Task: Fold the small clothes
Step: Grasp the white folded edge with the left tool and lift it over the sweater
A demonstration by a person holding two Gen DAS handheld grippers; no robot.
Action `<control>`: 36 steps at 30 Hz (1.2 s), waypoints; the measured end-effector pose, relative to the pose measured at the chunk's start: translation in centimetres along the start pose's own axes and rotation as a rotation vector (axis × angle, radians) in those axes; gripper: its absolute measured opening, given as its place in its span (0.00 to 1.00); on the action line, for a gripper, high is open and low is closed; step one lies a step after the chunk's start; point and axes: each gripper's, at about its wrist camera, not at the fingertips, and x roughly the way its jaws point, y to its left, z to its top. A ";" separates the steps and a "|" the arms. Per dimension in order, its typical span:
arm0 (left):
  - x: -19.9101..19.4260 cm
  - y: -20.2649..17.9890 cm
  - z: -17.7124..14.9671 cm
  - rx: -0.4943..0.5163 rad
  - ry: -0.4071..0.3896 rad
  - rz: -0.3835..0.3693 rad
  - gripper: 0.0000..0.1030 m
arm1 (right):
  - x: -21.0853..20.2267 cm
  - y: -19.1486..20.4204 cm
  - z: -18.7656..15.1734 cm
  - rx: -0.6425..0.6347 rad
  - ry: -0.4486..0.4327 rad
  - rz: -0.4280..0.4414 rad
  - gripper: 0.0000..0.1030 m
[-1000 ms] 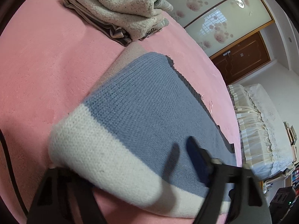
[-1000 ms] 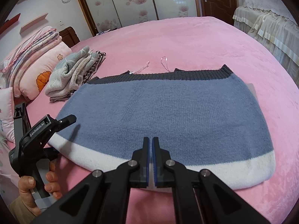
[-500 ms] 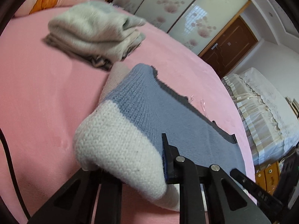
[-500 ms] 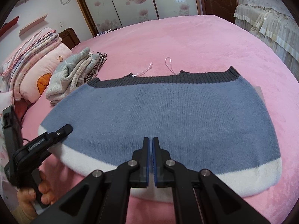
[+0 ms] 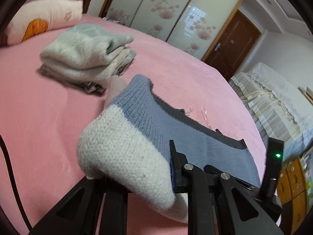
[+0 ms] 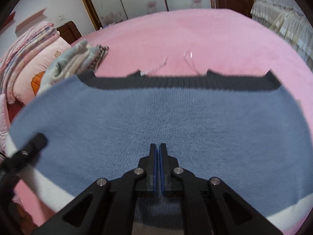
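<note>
A blue knit garment (image 6: 156, 117) with a white band along its near edge and a dark grey ribbed far edge lies spread on the pink bed (image 6: 195, 35). My left gripper (image 5: 133, 166) is shut on the white band's left corner (image 5: 121, 152) and holds it raised off the bed, so the cloth drapes over the lower finger. In the right wrist view the same gripper (image 6: 29, 146) shows at the left edge. My right gripper (image 6: 158, 146) is shut with nothing between its pads, its tips low over the middle of the blue part. Whether they touch the knit I cannot tell.
A pile of folded grey and beige clothes (image 5: 86, 58) sits just beyond the garment's left corner. Pillows and folded quilts (image 6: 29, 68) lie at the head of the bed. A second bed with a cream cover (image 5: 273, 98) stands to the right. A black cable (image 5: 11, 176) hangs on the left.
My left gripper closed on the white corner and lifted it while rolling. The right gripper, still shut, moved forward and down from the white near edge to over the blue middle.
</note>
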 end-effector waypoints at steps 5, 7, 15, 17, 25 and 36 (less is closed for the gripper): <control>-0.7 -2.6 0.4 0.072 -0.040 -0.007 0.15 | 0.1 0.0 0.0 -0.021 0.007 0.001 0.02; -0.9 -3.8 0.6 0.098 -0.051 -0.011 0.15 | 0.2 0.0 0.0 -0.028 0.011 0.008 0.03; -1.8 -6.9 1.1 0.175 -0.074 -0.011 0.15 | -2.4 -1.6 -0.2 0.042 -0.009 0.109 0.03; -1.9 -7.5 1.1 0.190 -0.075 -0.010 0.15 | -3.5 -2.2 -0.6 0.058 -0.021 0.128 0.03; -2.2 -11.4 0.6 0.277 -0.080 -0.027 0.15 | -7.1 -5.4 -1.7 0.106 -0.061 0.136 0.03; 0.6 -18.8 -1.9 0.368 -0.014 -0.126 0.15 | -12.1 -14.1 -5.4 0.238 -0.116 0.041 0.03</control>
